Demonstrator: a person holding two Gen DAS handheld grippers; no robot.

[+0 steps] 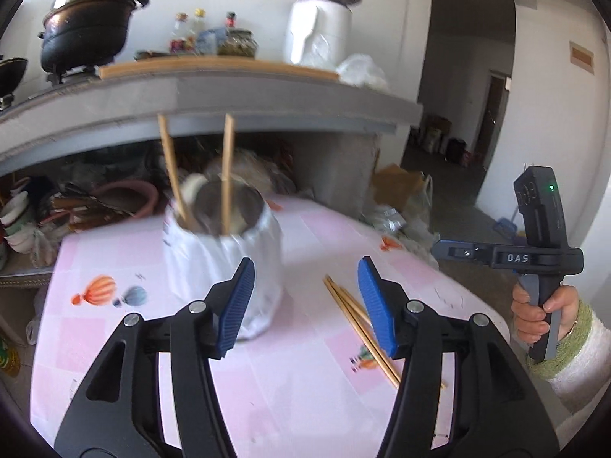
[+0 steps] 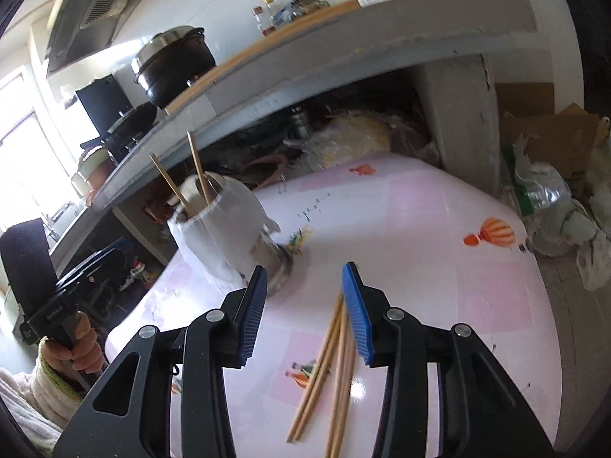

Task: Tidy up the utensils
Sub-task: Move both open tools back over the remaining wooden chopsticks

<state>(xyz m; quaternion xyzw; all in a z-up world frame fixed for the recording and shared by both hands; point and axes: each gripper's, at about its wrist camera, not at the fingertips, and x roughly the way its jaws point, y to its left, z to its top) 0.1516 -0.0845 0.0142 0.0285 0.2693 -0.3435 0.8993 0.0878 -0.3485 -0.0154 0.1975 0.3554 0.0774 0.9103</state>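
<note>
Pale wooden chopsticks [image 2: 324,374], slim, loose on pink tablecloth [image 2: 439,229]

"DAS" – white letters, right gripper [image 1: 458,252] crossbar.

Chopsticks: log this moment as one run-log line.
chopsticks in holder: two, upright | loose chopsticks: lying on table | left gripper: open, empty | right gripper: open, above loose chopsticks | holder: standing on table

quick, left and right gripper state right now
left gripper: open, holding nothing, cup ahead
right gripper: open, holding nothing, over the chopsticks on the table
</note>
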